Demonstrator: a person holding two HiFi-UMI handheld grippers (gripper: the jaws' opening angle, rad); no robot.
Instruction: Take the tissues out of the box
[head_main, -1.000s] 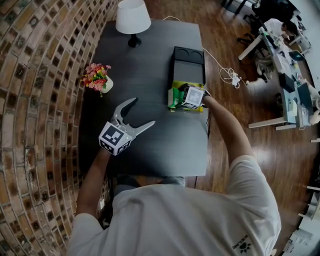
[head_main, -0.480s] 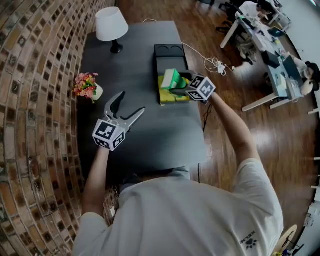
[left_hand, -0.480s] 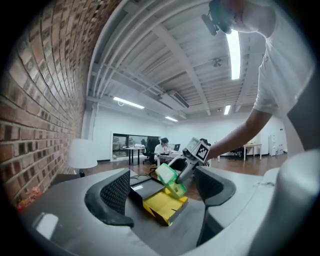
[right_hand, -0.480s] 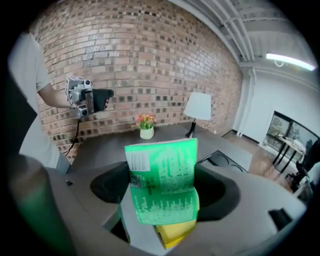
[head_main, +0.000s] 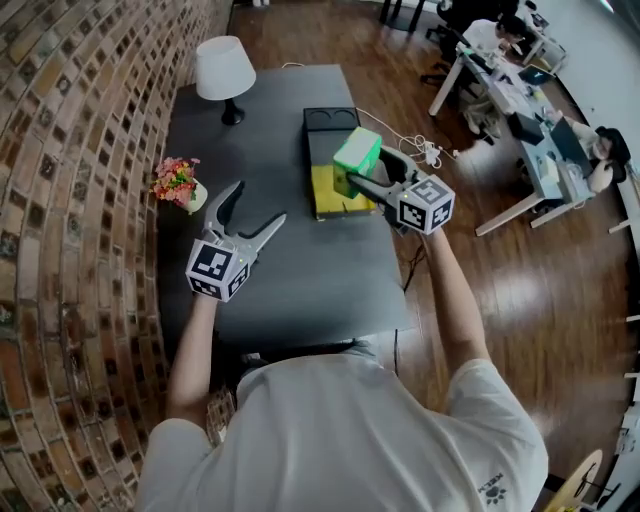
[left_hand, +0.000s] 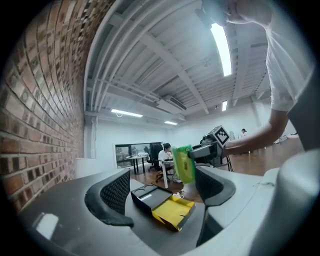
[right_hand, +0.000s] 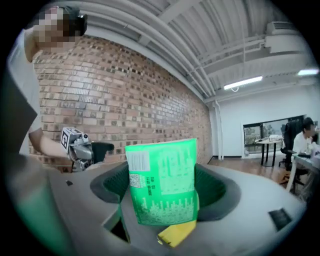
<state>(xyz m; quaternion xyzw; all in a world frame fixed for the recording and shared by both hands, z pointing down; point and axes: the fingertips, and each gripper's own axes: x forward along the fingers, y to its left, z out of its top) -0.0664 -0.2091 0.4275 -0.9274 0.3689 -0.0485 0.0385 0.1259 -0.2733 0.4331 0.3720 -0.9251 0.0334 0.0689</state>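
Green tissue pack (right_hand: 162, 182) stands upright between the pads of my right tongs (right_hand: 162, 192), pinched by its sides, and it hangs above the open box (head_main: 322, 195), clear of the yellow inside. My left tongs (head_main: 258, 205) gape wide and empty, well apart to the left over the table (head_main: 300, 280). Bare tabletop lies nearer me than the box, so I judge the right hand should set the pack down there.
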